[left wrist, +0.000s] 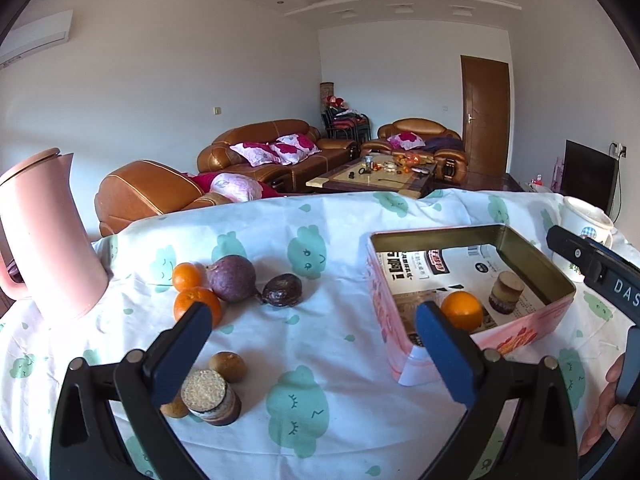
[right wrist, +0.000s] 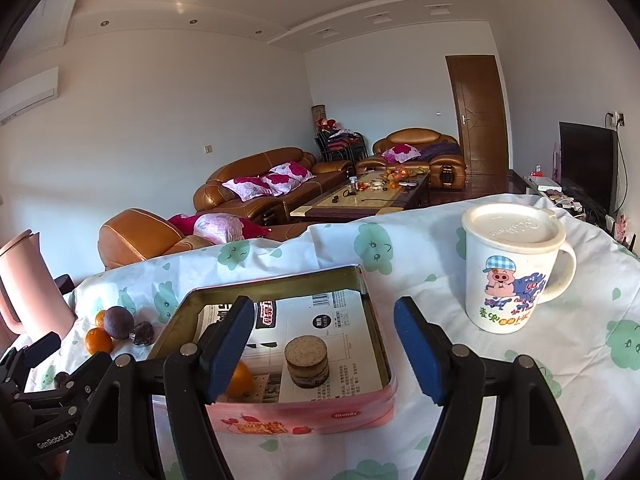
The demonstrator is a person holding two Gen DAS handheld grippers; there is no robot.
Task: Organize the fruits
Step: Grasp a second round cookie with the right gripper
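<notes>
A pink open tin (left wrist: 556, 276) (right wrist: 320, 414) lined with printed paper holds an orange (left wrist: 462, 310) (right wrist: 240, 378) and a stacked round cake (left wrist: 506, 292) (right wrist: 307, 362). On the cloth to the left lie two oranges (left wrist: 196, 304) (right wrist: 98, 340), a purple passion fruit (left wrist: 231, 278) (right wrist: 118, 322), a dark wrinkled one (left wrist: 282, 290) (right wrist: 143, 333), two small brown fruits (left wrist: 228, 366) and another round cake (left wrist: 210, 396). My left gripper (left wrist: 316, 356) is open and empty above the cloth between fruits and tin. My right gripper (right wrist: 324, 350) is open and empty over the tin's near side.
A pink jug (left wrist: 48, 236) (right wrist: 28, 284) stands at the table's left edge. A white lidded mug (right wrist: 514, 268) (left wrist: 586, 232) with a pig picture stands right of the tin. The white cloth (left wrist: 320, 240) with green prints covers the table. Sofas lie beyond.
</notes>
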